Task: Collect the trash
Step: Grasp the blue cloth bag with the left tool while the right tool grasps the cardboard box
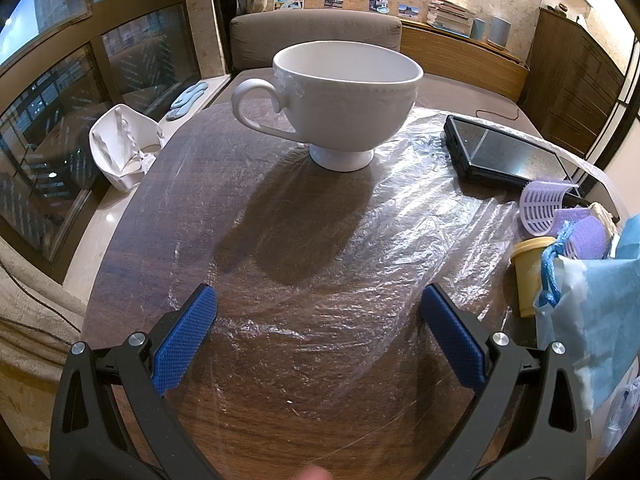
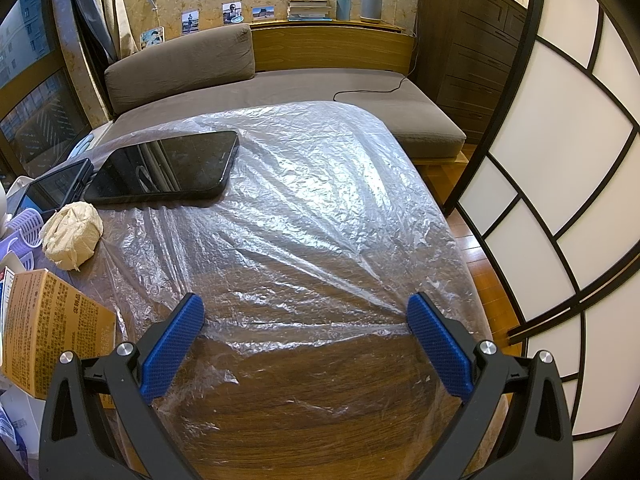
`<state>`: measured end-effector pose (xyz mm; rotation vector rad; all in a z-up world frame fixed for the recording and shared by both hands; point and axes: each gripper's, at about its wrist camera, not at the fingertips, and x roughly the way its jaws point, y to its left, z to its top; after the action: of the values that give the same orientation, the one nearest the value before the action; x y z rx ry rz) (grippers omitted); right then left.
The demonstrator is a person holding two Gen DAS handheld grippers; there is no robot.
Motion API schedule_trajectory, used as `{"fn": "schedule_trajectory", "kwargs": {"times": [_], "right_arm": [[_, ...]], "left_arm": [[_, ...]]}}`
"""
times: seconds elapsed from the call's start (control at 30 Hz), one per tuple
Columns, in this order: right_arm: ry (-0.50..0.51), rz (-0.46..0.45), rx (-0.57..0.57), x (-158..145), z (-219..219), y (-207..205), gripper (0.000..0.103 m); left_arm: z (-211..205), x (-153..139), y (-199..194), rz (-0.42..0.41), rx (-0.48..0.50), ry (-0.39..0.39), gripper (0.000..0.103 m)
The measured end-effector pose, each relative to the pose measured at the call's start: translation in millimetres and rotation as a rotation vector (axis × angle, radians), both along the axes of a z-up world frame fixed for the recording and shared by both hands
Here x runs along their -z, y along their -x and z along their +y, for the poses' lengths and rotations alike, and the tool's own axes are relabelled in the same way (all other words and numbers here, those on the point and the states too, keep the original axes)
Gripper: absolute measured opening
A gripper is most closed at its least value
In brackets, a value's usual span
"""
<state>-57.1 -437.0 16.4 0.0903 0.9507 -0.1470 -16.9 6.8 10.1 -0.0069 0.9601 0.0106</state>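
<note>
Clear, crinkled plastic film [image 2: 304, 200] lies spread over the round wooden table [image 2: 320, 420], and both grippers hang just above its near edge with nothing between their blue pads. The left gripper [image 1: 318, 336] has its jaws spread wide, pointing across bare film at a white footed cup [image 1: 344, 100]. The right gripper [image 2: 306, 344] is just as wide, and its right-hand pad sits close to a gathered pleat of film, though I cannot tell whether it touches.

The likely trash sits between the two tools. A crumpled ball of beige paper [image 2: 72, 236] lies forward and to the left of the right gripper, near a phone [image 2: 164, 168] and just beside some purple hair rollers [image 2: 24, 228]. A printed cardboard carton [image 2: 52, 328] lies closer still, hard by that gripper's left finger, its long side running away toward the paper. From the left gripper the same clutter is off to the right: a light blue wrapper [image 1: 600, 304], a yellow cup [image 1: 528, 276], the rollers.

I judge the right gripper nearer the paper ball; it would need to swing left and forward. Ahead and to the right is open film, while the left side is crowded, with the phone and a second dark device [image 2: 56, 188] close behind the ball.
</note>
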Motion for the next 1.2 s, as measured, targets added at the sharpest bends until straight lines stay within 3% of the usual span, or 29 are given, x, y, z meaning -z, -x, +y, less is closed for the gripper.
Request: {"fn": "schedule_trajectory", "kwargs": {"times": [0.1,0.2,0.33,0.4,0.6,0.83,1.13,1.2], "right_arm": [[-0.055,-0.049,-0.034,-6,-2,10,0.099],[-0.116,-0.102,-0.093,-19,1,27,0.099],[-0.216,-0.136,-0.193,-42,21,37,0.099],[-0.226,-0.145,-0.238,-48,39,39,0.099],[-0.196,-0.097,-0.303,-41,85,28,0.099],[-0.219,-0.039,-0.289,-27,100,11,0.099],[-0.247,-0.015,-0.264,-13,95,5,0.099],[-0.236,-0.022,-0.262,-10,93,8,0.097]], "left_arm": [[5,-4,5,-0.003,0.086,0.018,0.102],[13,-42,33,-0.179,0.185,0.008,0.102],[-11,-80,62,-0.261,0.416,-0.010,0.102],[-39,-88,76,-0.285,0.550,-0.063,0.102],[-112,-76,93,-0.282,0.794,-0.215,0.102],[-141,-55,74,-0.202,0.868,-0.262,0.102],[-139,-35,46,-0.099,0.827,-0.200,0.102],[-134,-33,45,-0.079,0.817,-0.153,0.094]]}}
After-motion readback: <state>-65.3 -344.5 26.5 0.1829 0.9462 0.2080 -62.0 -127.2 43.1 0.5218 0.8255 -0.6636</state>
